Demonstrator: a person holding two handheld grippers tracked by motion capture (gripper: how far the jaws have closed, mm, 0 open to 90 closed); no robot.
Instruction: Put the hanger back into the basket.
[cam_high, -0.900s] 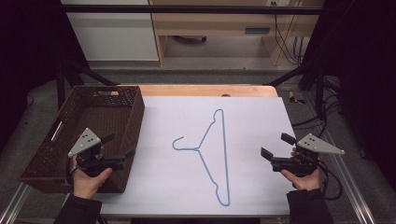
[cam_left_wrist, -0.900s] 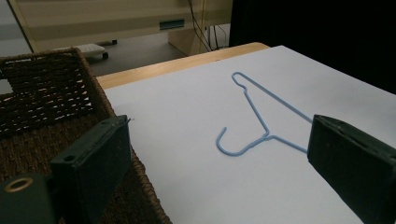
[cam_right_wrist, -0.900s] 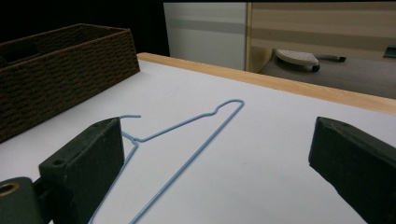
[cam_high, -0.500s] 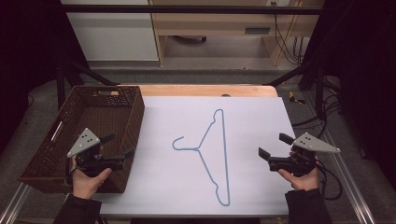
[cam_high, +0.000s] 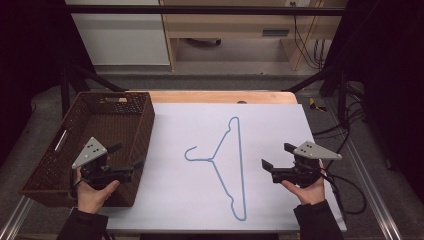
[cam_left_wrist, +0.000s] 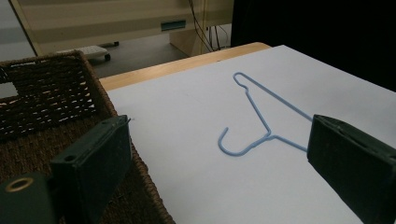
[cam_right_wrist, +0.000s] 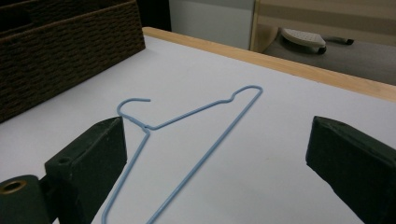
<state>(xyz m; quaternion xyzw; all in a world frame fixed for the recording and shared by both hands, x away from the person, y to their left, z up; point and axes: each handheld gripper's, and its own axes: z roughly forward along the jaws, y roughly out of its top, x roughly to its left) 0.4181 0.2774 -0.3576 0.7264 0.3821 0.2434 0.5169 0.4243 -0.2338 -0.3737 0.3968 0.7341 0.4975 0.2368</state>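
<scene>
Blue wire hanger (cam_high: 227, 162) lies flat mid-table, unmarked. Left gripper (cam_high: 127, 161) over wicker basket (cam_high: 47, 165), right gripper (cam_high: 276, 161) near right edge: both open, empty.

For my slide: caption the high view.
Blue wire hanger flat on white table, open claws either side, wicker basket at left.

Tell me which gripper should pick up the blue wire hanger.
Right, probably. The right gripper, jaws open, faces the blue wire hanger over bare white tabletop; the left gripper hovers over the brown wicker basket.
</scene>
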